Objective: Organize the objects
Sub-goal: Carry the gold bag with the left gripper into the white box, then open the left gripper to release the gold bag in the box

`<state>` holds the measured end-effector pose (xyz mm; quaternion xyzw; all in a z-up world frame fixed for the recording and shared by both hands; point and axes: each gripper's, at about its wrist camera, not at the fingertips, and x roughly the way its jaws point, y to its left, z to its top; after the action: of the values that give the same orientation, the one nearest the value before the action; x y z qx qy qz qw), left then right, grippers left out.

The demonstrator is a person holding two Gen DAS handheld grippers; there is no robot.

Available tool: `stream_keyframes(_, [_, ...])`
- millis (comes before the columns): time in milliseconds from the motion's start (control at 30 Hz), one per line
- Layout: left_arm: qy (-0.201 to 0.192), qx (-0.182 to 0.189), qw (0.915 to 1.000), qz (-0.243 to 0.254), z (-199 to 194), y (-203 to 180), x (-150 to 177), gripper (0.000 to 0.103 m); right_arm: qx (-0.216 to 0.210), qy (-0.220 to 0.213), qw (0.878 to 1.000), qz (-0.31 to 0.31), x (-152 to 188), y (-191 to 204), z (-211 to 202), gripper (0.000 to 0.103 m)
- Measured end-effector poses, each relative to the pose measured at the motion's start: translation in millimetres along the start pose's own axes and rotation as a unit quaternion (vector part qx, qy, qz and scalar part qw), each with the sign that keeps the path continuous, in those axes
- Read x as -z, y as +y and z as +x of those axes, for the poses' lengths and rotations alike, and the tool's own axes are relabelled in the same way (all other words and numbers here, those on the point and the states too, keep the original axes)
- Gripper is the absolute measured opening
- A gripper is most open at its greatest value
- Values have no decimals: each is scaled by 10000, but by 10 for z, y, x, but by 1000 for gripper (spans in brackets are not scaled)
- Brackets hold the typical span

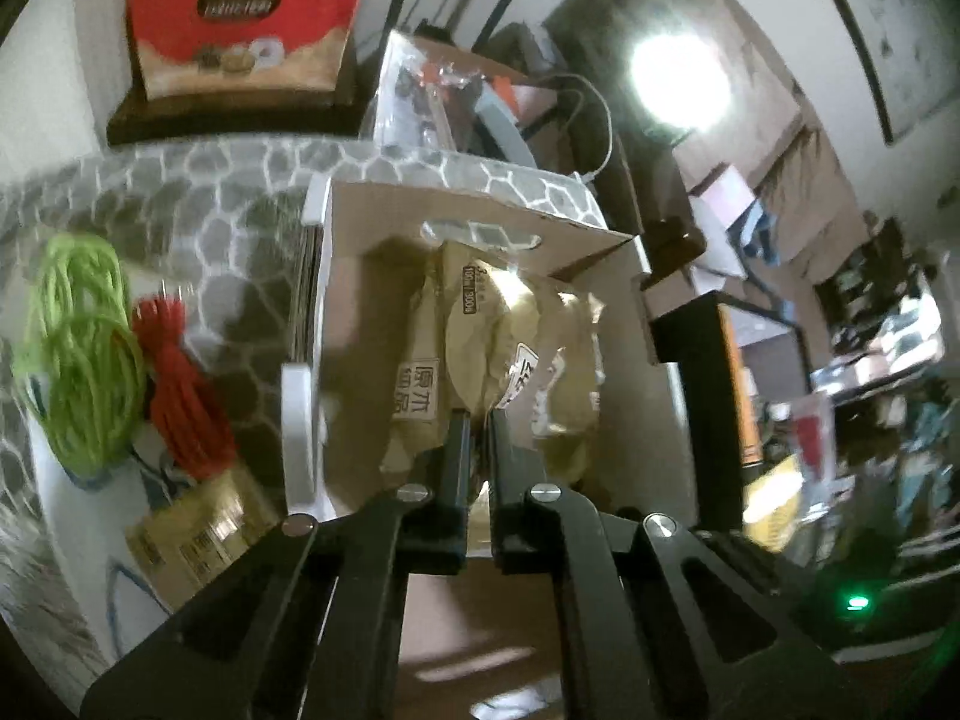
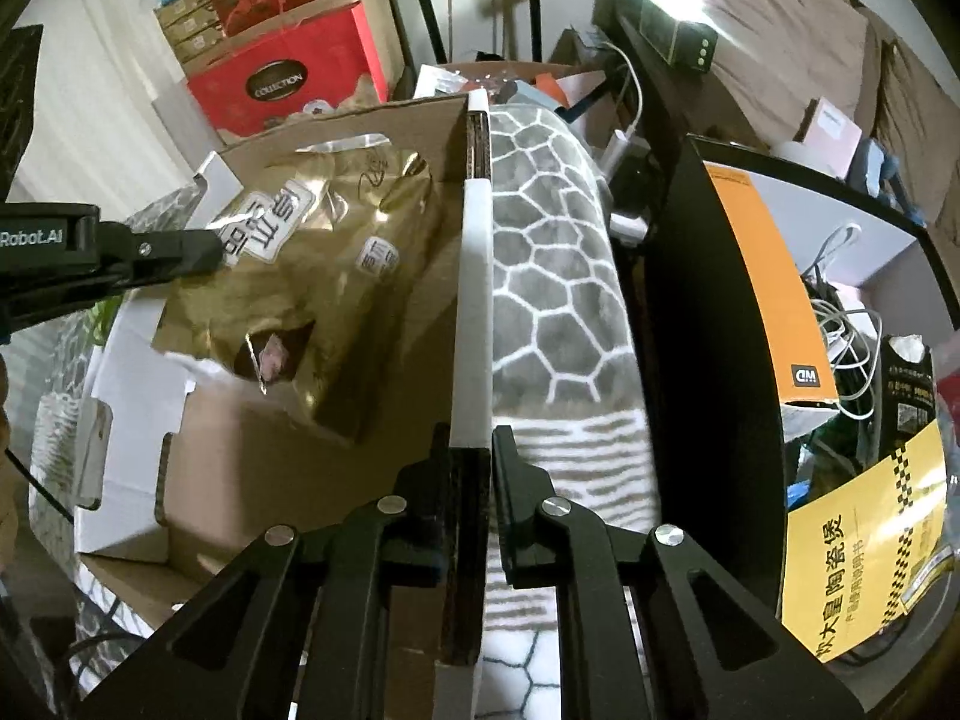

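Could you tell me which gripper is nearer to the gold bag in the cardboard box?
Left. The left gripper is shut on the gold bag itself, over the cardboard box. The right gripper clamps the box's side wall, apart from the bag.

I count one open cardboard box and one gold foil pouch inside it. Beside the box lie two yarn skeins: one green skein and one red skein. I see one red gift bag and two grippers, left gripper and right gripper.
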<state>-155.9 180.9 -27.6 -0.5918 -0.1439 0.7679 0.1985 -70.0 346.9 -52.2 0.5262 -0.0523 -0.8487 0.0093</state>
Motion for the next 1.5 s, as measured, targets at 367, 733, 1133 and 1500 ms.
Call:
stream_keyframes(367, [33,460,9926,-1124,114,138,25,3,-34,2,10000,82,-1,23,5,12])
stream_keyframes(733, [-35,598,9891,-1344,313,-2,-96,2,-32,0,10000,72,-2,27,5,12])
stream_keyframes(1133, [491,778,9955,-226,66,-105,-111,66,-87,-16,9999,117,-38,49,9,13])
stream_keyframes(1500, [-455,136,9981,396,-969,399,-215,78,-75,-14,9999,110,-28,44,16,12])
